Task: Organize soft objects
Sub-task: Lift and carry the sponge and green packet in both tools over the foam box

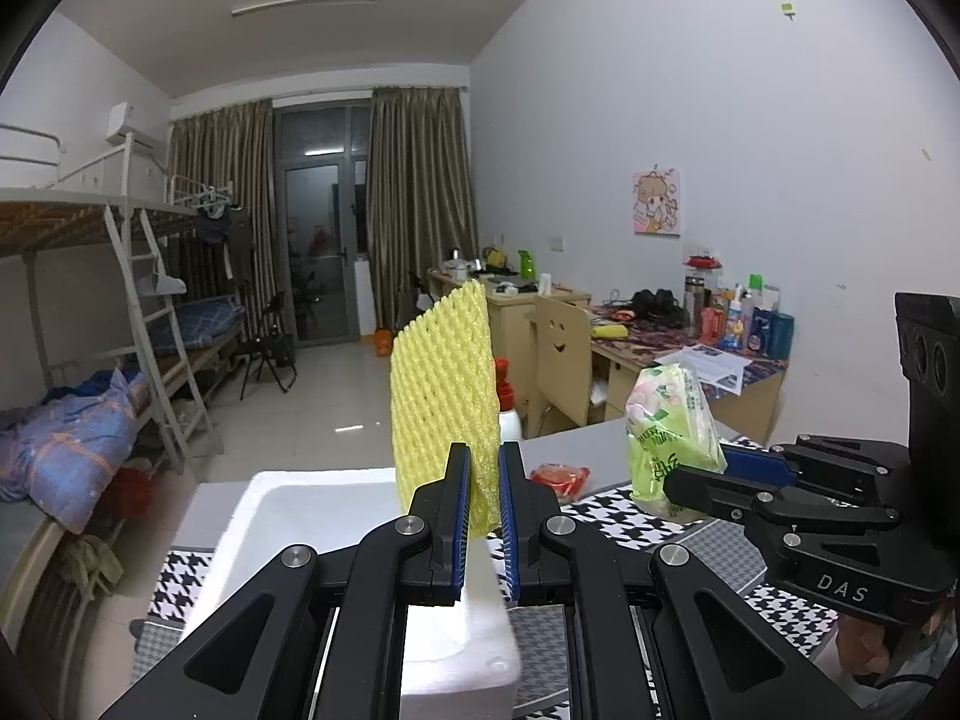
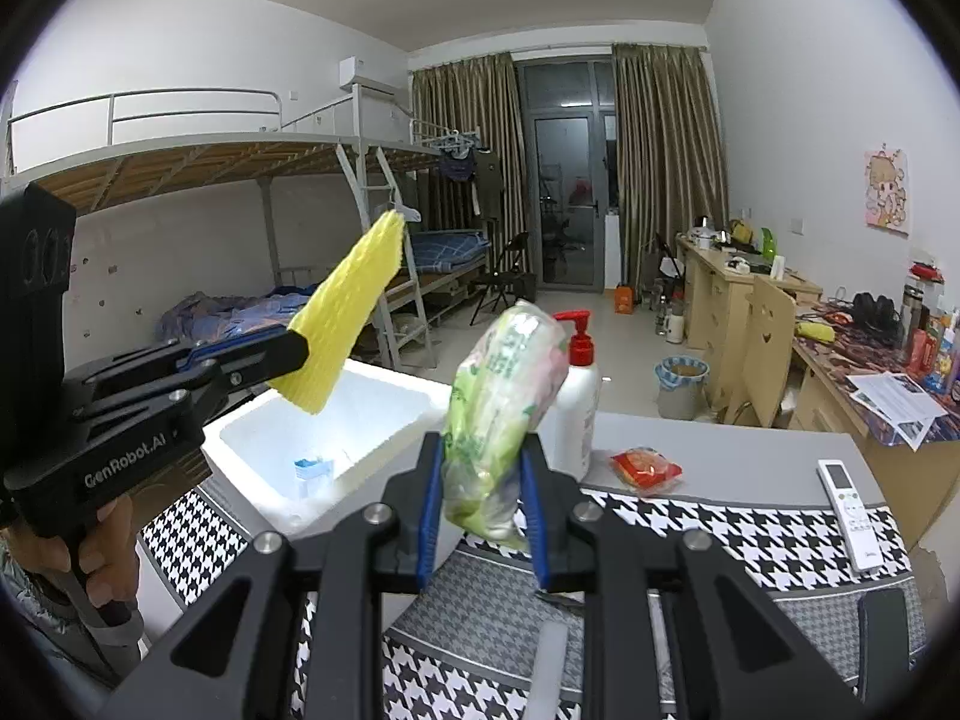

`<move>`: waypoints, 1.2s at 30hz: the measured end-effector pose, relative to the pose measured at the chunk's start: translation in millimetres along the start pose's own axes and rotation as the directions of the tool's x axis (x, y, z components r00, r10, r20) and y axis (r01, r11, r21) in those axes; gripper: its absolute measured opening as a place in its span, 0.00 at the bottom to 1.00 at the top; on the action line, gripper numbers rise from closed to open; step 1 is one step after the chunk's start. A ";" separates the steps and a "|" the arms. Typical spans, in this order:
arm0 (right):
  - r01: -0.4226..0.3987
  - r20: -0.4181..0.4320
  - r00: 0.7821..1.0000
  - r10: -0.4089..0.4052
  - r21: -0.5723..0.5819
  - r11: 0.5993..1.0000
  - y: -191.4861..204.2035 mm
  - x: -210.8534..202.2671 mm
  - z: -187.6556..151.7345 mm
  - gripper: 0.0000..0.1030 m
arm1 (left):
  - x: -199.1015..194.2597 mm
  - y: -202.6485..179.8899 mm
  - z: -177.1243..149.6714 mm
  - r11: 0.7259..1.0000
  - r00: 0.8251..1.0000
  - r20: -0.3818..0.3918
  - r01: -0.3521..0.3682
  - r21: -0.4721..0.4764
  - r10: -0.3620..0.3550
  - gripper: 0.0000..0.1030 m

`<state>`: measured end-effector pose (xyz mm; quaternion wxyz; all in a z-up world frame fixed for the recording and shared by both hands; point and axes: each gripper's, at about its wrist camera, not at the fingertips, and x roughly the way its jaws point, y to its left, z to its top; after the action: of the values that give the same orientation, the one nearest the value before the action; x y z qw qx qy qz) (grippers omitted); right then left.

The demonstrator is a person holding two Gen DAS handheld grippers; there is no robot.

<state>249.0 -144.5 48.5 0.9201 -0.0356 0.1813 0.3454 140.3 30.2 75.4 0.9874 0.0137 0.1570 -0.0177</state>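
While the yellow foam net (image 1: 443,396) stands upright between the blue pads of the left gripper (image 1: 485,492), it hangs in the air above the white foam box (image 1: 312,516), and the jaws are clenched on its lower edge. From the right wrist view the same foam net (image 2: 348,312) slants up and away from the box (image 2: 396,396), held over its open top, with the left gripper (image 2: 294,348) pinching its bottom corner.

Just to the right of the box, the right gripper (image 2: 483,480) grasps a green plastic packet of tissues (image 2: 504,402) at its lower half, the packet tilting up clear of the table. In the left wrist view this packet (image 1: 672,432) sits in the tip of the right gripper (image 1: 690,480), level with the net and apart from it.

Inside the box lies a small blue and white item (image 2: 312,468) on the floor of the cavity. Behind the box's right corner stands a white pump bottle (image 2: 579,402) with a red pump head. Further right of the box, a red snack packet (image 2: 645,468) lies flat on the grey table (image 2: 750,456), and beyond it a white remote control (image 2: 852,510) rests on the black and white houndstooth mat (image 2: 720,534), which also runs under the box.
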 end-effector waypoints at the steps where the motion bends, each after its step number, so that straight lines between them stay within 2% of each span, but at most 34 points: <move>1: -0.007 0.000 1.000 0.007 0.000 1.000 1.0 1.7 0.7 0.28 | 0.4 1.8 0.3 1.000 1.000 0.000 -0.003 -0.002 0.003 0.10; 17: -0.064 -0.016 0.998 0.063 -0.041 0.997 19.8 21.8 10.2 0.28 | -1.5 31.7 0.5 0.995 0.996 -0.006 -0.094 -0.042 0.094 0.10; 27: -0.068 -0.039 0.997 0.066 -0.058 0.996 32.2 29.3 12.6 0.28 | 1.9 45.7 -5.9 0.990 0.992 -0.016 -0.129 -0.053 0.128 0.10; 36: -0.083 -0.055 0.995 0.078 -0.078 0.994 44.6 36.6 15.0 0.28 | 8.9 51.5 -10.6 0.990 0.991 -0.049 -0.131 -0.059 0.128 0.10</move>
<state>250.1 -85.0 52.0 0.8983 -0.0740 0.1922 0.3882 147.5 81.8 63.7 0.9826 -0.0065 0.1785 0.0517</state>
